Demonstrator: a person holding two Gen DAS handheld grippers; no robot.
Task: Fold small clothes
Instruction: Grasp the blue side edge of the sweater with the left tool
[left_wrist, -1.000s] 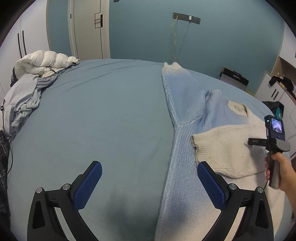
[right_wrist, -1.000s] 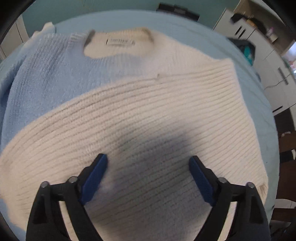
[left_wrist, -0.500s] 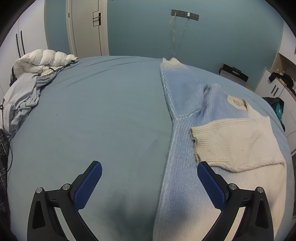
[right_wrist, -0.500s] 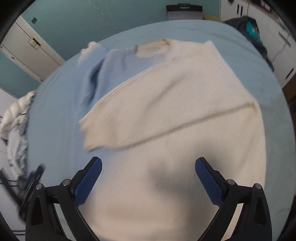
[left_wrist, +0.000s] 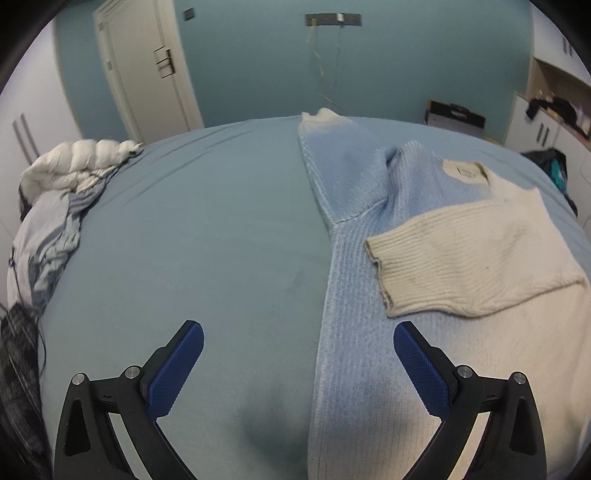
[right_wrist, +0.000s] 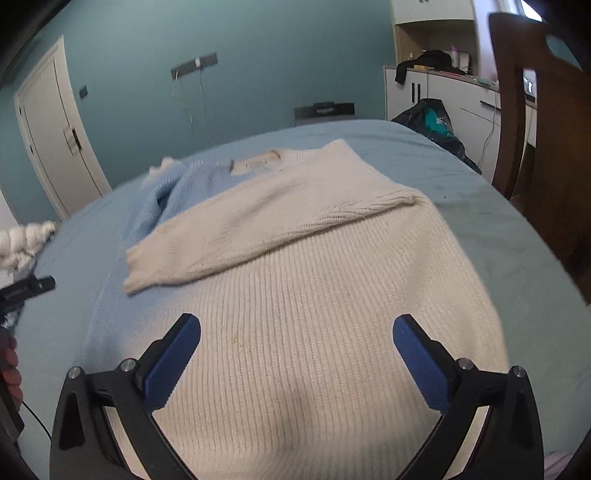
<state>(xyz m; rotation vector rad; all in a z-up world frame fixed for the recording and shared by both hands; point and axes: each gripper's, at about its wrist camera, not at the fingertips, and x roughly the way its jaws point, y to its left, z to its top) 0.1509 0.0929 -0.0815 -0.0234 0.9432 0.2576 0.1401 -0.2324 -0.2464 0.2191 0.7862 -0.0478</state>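
bed: wide bed with a pale blue sheet (left_wrist: 192, 229), fills both views; crumpled white-and-grey bedding (left_wrist: 55, 192) at left edge of left wrist view.
sweater: knitted two-tone sweater, sky blue on one side and cream on the other (right_wrist: 314, 314), flat on the bed, centre of right wrist view, right half of left wrist view.
cream sleeve: ribbed cream sleeve (left_wrist: 461, 269) folded across the chest, cuff pointing to the blue side; blue sleeve (left_wrist: 340, 166) unfolded, stretched toward top centre.
left tool (left_wrist: 297, 365): jaws wide, empty, over the sweater's blue edge at frame bottom.
right tool (right_wrist: 295, 354): jaws wide, empty, above the cream body near the hem.
changed: a second ago the right view was pressed close over the cream knit; now it shows the whole garment, so the tool has pulled back and up. Left view barely shifted.
meaning: first sleeve fold looks done and released; blue sleeve is likely next.
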